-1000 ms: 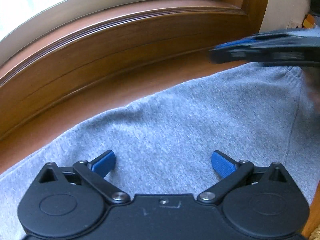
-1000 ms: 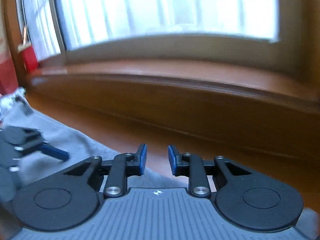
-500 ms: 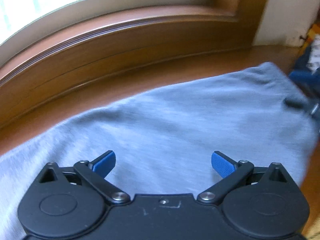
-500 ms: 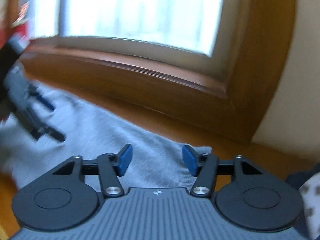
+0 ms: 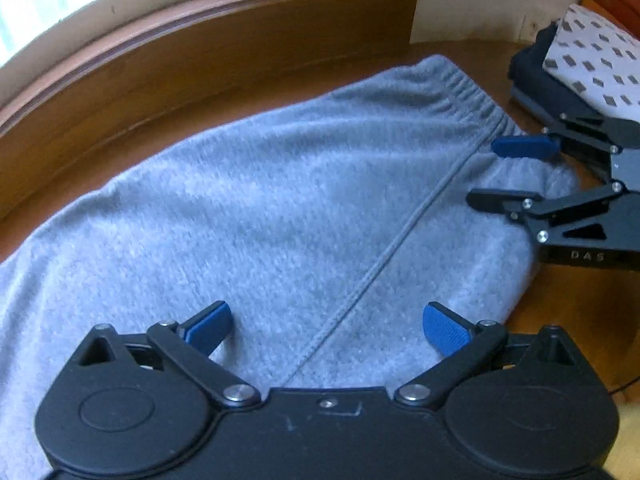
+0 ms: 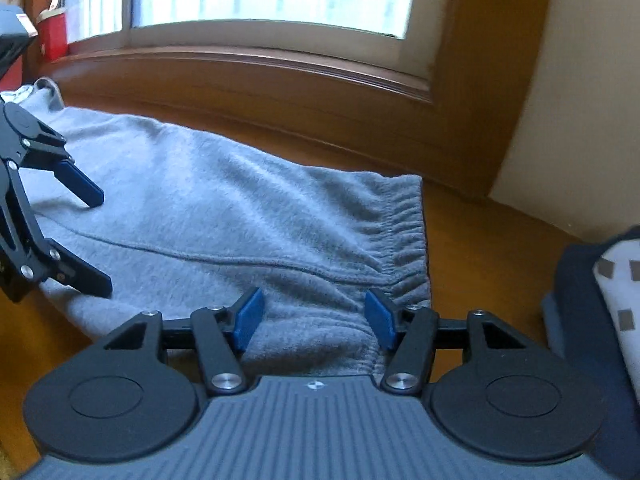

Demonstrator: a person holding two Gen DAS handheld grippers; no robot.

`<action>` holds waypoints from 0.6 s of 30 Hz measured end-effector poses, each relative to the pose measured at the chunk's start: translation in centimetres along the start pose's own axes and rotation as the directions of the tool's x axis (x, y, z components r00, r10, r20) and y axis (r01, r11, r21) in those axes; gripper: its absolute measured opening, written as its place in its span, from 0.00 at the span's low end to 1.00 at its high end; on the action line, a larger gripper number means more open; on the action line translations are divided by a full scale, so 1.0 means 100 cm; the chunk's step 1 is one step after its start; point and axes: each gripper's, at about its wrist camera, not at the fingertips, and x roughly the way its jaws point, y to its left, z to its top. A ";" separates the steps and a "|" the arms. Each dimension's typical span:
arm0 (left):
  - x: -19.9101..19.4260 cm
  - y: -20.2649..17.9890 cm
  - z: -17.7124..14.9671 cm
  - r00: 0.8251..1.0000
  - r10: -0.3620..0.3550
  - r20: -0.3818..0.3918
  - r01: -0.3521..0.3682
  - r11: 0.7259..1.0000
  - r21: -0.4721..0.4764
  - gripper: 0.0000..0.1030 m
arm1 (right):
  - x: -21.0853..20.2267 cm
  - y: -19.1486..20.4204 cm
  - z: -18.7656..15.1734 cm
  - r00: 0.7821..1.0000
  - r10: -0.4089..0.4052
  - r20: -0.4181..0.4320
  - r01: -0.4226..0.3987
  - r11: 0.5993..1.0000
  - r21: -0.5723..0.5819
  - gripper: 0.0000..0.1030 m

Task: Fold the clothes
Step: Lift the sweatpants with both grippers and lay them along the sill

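Observation:
Grey sweatpants (image 5: pixel 280 208) lie flat on the wooden surface (image 5: pixel 168 108), with the elastic waistband (image 5: pixel 472 92) at the right end. They also show in the right wrist view (image 6: pixel 240 216), waistband (image 6: pixel 404 232) toward me. My left gripper (image 5: pixel 326 326) is open and empty, low over the cloth beside a seam. My right gripper (image 6: pixel 316 314) is open and empty at the waistband's near corner. It also shows in the left wrist view (image 5: pixel 496 172), and the left gripper shows in the right wrist view (image 6: pixel 92 240).
A stack of folded clothes (image 5: pixel 580 64), dark blue under white with grey squares, sits right of the sweatpants; it also shows in the right wrist view (image 6: pixel 600 320). A wooden window sill (image 6: pixel 260 64) runs behind. A red cup (image 6: pixel 54 36) stands on the sill at left.
My right gripper has opened and swung down from over the cloth to the waistband end. My left gripper stayed open and shifted toward the waistband.

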 end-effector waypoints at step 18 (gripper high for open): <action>-0.131 0.184 -0.199 0.969 0.238 0.069 -0.218 0.951 -0.220 1.00 | -0.074 0.209 0.049 0.987 0.047 0.154 -0.080 0.973 0.217 0.73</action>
